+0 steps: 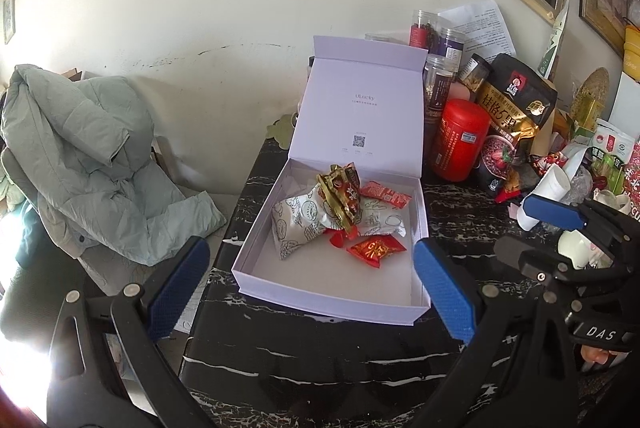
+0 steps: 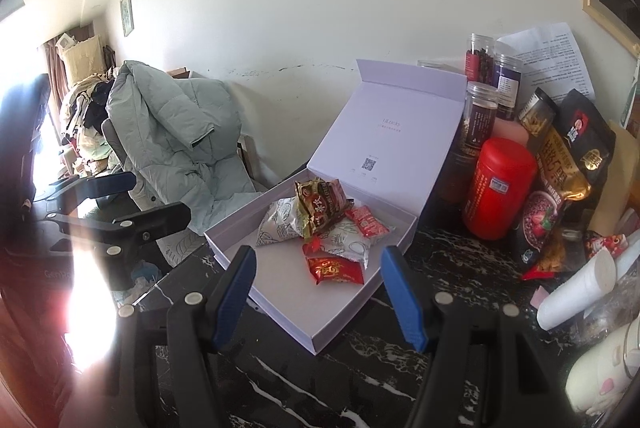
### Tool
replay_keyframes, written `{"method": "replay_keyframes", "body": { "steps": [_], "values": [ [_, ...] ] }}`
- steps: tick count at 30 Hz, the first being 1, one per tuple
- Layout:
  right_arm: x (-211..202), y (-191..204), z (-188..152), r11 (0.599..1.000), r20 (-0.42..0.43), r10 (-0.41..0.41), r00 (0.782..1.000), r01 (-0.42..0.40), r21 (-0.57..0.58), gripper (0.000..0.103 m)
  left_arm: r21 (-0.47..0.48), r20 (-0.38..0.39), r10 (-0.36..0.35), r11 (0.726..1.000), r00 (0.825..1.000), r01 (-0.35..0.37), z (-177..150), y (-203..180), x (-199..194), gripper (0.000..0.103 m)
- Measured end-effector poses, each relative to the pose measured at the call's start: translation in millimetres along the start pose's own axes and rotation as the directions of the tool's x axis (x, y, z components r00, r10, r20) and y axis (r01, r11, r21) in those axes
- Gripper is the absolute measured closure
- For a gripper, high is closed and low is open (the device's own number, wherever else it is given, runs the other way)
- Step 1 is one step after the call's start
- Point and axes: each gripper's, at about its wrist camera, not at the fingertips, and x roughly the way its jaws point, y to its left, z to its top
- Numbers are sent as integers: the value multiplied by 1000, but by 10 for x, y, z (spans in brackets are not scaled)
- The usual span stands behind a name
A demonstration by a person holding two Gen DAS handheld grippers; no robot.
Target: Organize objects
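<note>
A pale lilac gift box point(image 1: 320, 298) lies open on the black marble table point(image 1: 320, 360), its lid point(image 1: 360, 104) standing up at the back. Inside lie several snack packets: a red and gold one point(image 1: 340, 194) on top, a white patterned one point(image 1: 298, 220), and a small red one point(image 1: 376, 248) at the front. My left gripper point(image 1: 312, 288) is open and empty in front of the box. My right gripper point(image 2: 318, 292) is open and empty over the box's point(image 2: 320, 332) near corner, just short of the small red packet point(image 2: 336, 270). The right gripper also shows at the right in the left wrist view point(image 1: 554, 212).
A red canister point(image 1: 462, 140), clear jars point(image 1: 438, 84), a black and gold bag point(image 1: 512, 116) and other clutter crowd the table right of the box. A chair with a pale green jacket point(image 1: 92, 164) stands left of the table. A white cup point(image 2: 576, 292) lies at the right.
</note>
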Motion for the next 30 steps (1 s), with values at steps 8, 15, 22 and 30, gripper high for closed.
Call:
{"method": "replay_keyframes", "body": {
  "steps": [8,15,22,30],
  "values": [
    [-130,44,-160,1000,-2,7,1000,-7,7,37,13,6,20,1000,1000,-20,-154,-82,-170,1],
    [-155,61,-268,999,-42,-41,998,42,24,37,8,-33,59,998,998,-59,-313,-89,-222,1],
    [-239,66,-407,996,-76,-82,994,84,25,35,-5,-57,67,998,996,-67,-434,-91,-248,1],
    [-385,40,-540,993,-58,-95,994,99,63,13,3,-73,83,997,994,-83,-487,-143,-284,1]
  ]
}}
